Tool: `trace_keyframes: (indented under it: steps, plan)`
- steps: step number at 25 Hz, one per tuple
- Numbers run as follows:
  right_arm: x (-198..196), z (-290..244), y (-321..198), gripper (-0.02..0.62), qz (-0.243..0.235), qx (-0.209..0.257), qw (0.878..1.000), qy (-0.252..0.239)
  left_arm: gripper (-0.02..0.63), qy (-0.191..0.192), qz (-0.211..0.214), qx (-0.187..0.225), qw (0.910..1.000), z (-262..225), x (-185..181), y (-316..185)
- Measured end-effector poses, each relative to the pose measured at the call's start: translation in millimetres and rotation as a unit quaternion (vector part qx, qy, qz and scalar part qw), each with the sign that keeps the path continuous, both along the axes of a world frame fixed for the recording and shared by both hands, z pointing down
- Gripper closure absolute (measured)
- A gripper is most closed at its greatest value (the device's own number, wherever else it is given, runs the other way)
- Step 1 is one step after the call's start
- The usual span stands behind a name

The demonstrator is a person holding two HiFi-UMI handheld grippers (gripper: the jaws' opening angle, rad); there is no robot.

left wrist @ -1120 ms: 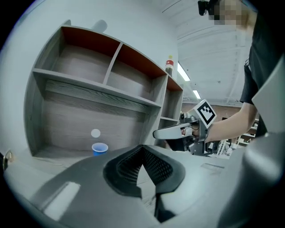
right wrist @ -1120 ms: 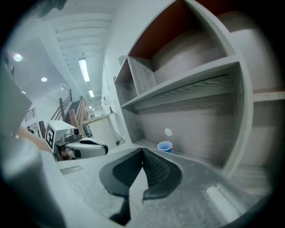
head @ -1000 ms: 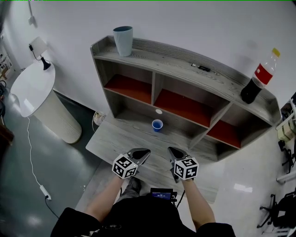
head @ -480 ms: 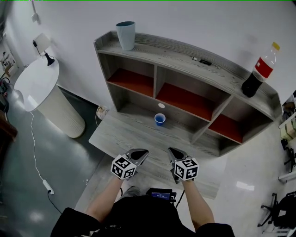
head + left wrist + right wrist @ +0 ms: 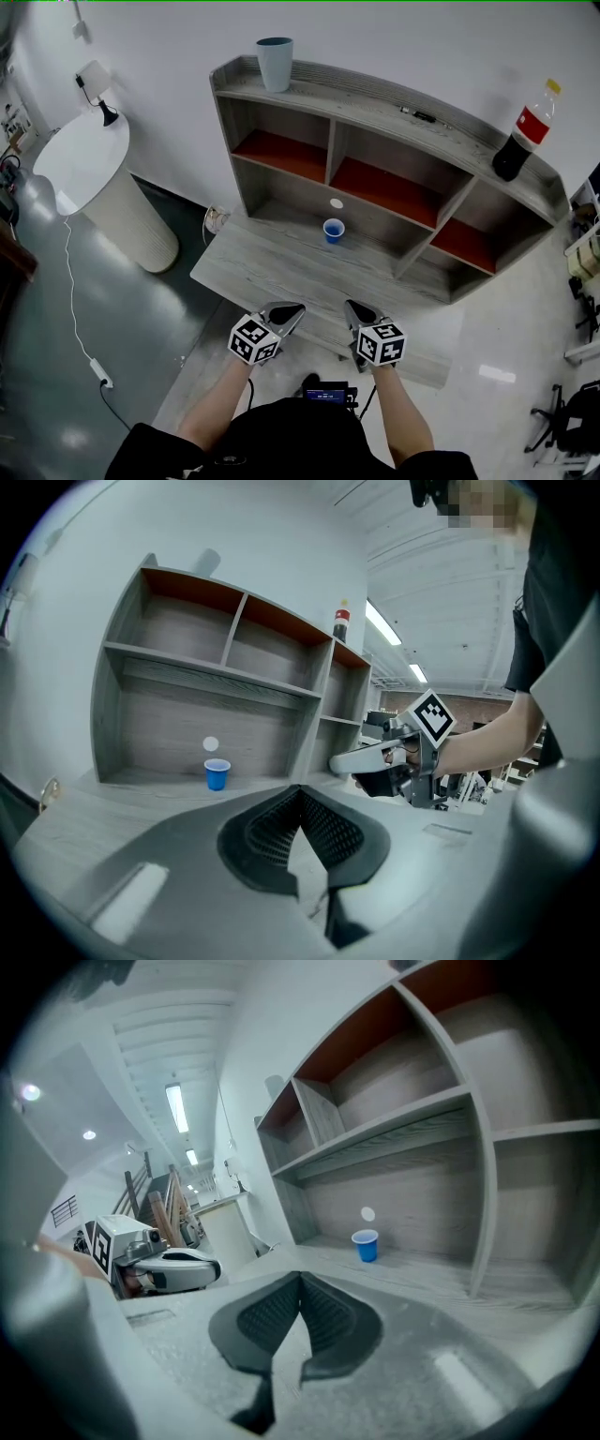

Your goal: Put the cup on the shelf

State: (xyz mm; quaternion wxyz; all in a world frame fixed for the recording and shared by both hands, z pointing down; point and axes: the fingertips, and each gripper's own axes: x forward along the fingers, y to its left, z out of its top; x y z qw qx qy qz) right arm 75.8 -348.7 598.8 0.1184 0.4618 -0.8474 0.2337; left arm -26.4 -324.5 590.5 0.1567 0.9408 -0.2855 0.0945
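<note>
A small blue cup (image 5: pixel 334 230) stands upright on the low grey wooden ledge (image 5: pixel 272 267) in front of the shelf unit (image 5: pixel 375 103). It also shows in the left gripper view as the blue cup (image 5: pixel 217 774) and in the right gripper view as the blue cup (image 5: pixel 366 1245). My left gripper (image 5: pixel 293 307) and right gripper (image 5: pixel 353 306) hover side by side over the ledge's near edge, well short of the cup. Both are shut and hold nothing, the jaw tips meeting at the left gripper (image 5: pixel 300 789) and the right gripper (image 5: pixel 301 1277).
A taller pale cup (image 5: pixel 275 64) and a cola bottle (image 5: pixel 523 133) stand on the shelf's top board, with a small dark object (image 5: pixel 422 115) between them. The compartments have red floors. A white round table (image 5: pixel 94 178) with a lamp (image 5: pixel 97 84) stands at the left.
In the head view the shelf and blue cup have slid to the right and look slightly nearer. Both grippers keep their side-by-side pose and stay shut.
</note>
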Motion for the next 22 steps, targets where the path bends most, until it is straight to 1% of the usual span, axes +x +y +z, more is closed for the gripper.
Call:
trace_keyframes:
  steps: [4, 8, 12, 18, 22]
  plan:
    - [-12.9, -1.6, 31.8, 0.594, 0.006, -0.002, 1.000, 0.006, 0.606, 0.007, -0.007, -0.007, 0.9999, 3.2, -19.5, 30.8]
    - [-20.5, -0.3, 66.5, 0.594, 0.011, -0.006, 1.000, 0.015, 0.606, 0.028, -0.016, -0.012, 0.9994, -0.2, -34.7, 59.9]
    - [-24.2, 2.4, 102.1, 0.594, 0.019, -0.009, 1.000, 0.023, 0.606, 0.031, -0.017, -0.010, 0.9993, 0.2, -46.2, 91.2]
    - [-21.8, -0.6, 147.4, 0.595, 0.036, -0.012, 0.999, 0.033, 0.606, 0.033, -0.017, -0.013, 0.9992, 2.2, -57.1, 130.3]
    - [-19.0, -5.2, 168.1, 0.595, 0.041, -0.010, 0.998, 0.038, 0.606, 0.035, -0.014, -0.013, 0.9992, 1.1, -56.4, 147.8]
